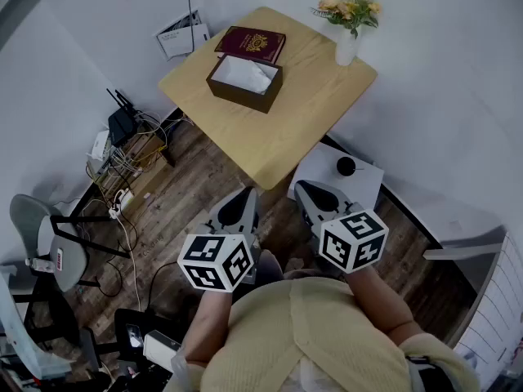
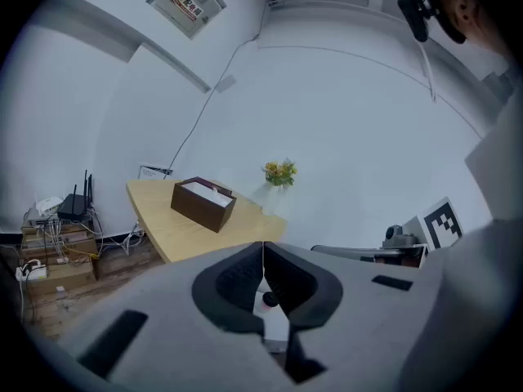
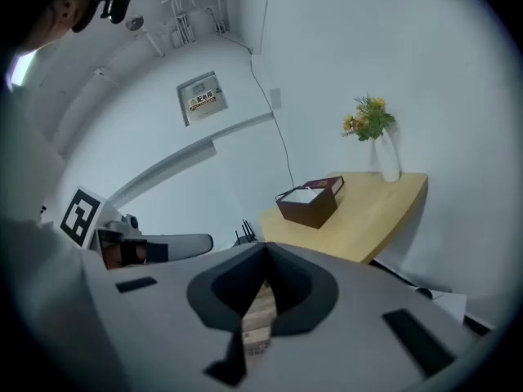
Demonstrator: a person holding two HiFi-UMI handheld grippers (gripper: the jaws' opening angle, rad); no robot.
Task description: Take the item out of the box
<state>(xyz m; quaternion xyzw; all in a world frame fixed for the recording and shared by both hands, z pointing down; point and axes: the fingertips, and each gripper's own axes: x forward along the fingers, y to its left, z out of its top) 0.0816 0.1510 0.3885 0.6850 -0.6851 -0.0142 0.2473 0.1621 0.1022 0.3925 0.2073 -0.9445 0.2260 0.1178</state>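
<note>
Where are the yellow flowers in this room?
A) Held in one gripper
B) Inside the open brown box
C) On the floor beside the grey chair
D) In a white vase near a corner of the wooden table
D: the flowers stand in a white vase near a corner of the table, apart from the open box.

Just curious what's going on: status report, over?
Left gripper and right gripper shut, empty, short of the table. Box open, white item inside. No obstacle seen.
</note>
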